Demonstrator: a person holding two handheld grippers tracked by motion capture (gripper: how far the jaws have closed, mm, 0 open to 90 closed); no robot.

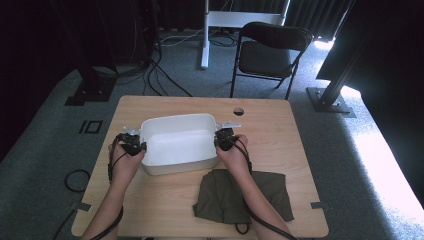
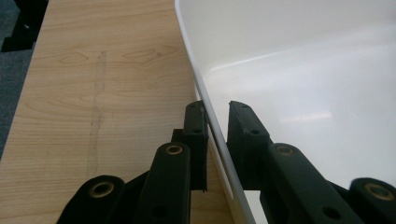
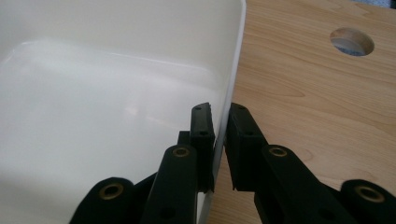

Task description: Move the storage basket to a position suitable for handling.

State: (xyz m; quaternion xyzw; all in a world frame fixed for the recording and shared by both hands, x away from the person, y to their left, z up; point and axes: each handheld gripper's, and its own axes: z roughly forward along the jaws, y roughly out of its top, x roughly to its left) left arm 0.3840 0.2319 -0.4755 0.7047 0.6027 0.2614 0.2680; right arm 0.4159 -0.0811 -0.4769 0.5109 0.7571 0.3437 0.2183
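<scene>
Both grippers – L (image 1: 134, 145), R (image 1: 224, 139) – clamping tub (image 1: 176, 131) rims, forearms low

One white tub (image 1: 177, 142) stands on the one table (image 1: 280, 125), its left wall between the fingers (image 2: 195, 126) of one gripper (image 1: 133, 145), its right wall between the fingers (image 3: 201, 126) of the other gripper (image 1: 225, 139). That makes two grippers and two hands. One dark green cloth (image 1: 240, 195) lies just behind the right fingers, towards the person. One round hole (image 1: 238, 111) is cut in the tabletop beyond them. One black folding chair (image 1: 270, 52) stands on the floor past the table.
</scene>
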